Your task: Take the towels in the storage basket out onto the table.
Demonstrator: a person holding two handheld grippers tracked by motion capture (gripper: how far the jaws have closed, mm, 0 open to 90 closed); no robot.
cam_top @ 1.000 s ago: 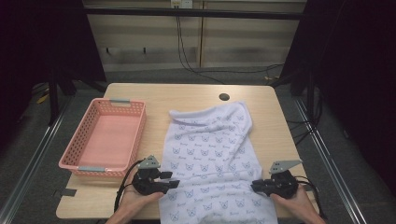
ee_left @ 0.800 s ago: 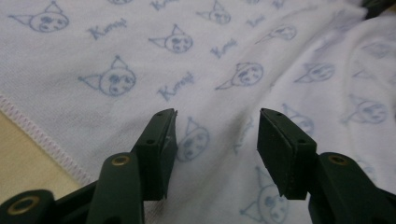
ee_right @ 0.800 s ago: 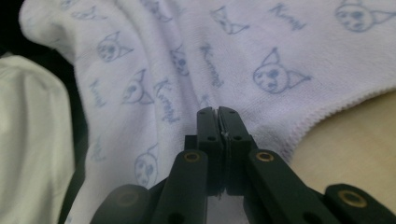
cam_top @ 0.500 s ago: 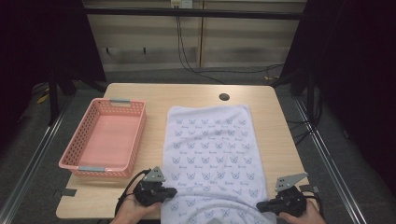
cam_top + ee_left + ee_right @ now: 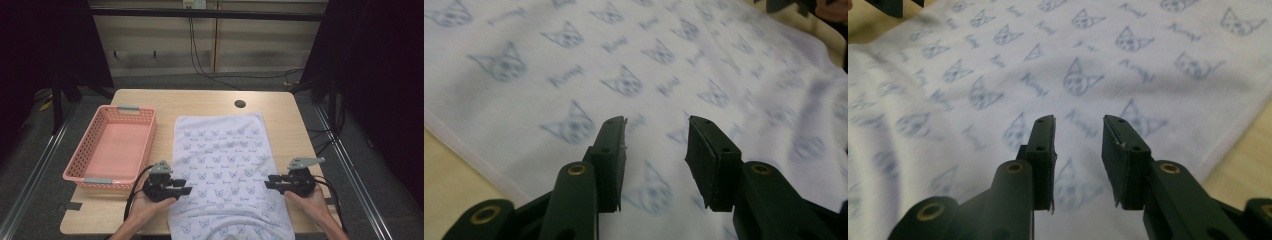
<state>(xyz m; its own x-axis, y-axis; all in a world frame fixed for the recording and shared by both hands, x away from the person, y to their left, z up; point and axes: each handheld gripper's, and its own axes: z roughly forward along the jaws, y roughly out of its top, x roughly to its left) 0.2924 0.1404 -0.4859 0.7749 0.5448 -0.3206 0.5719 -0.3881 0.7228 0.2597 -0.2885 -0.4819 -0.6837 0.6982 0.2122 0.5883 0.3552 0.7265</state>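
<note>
Two grippers: we hold one at each long side of the towel, the near end of which hangs over the table's front edge.
Basket (image 5: 111,148): pink, nothing in it, at nine o'clock from the towel, just beside it.
Left gripper (image 5: 184,190): at the towel's left hem, about eight o'clock from the cloth's middle; its jaws have just been opening and stand apart, nothing between the pads, only printed cloth below them.
Towel (image 5: 225,160): white with a blue cat print, spread flat and smooth down the middle of the table (image 5: 200,102).
Right gripper (image 5: 270,183): at the right hem, about four o'clock; its jaws have likewise just been opening, with a clear gap and no cloth pinched.
Step in hand: we judge the spreading done and the hems let go.
Next move: probably a fold; it calls for both grippers to pinch matching points on the hems and carry them together evenly.
</note>
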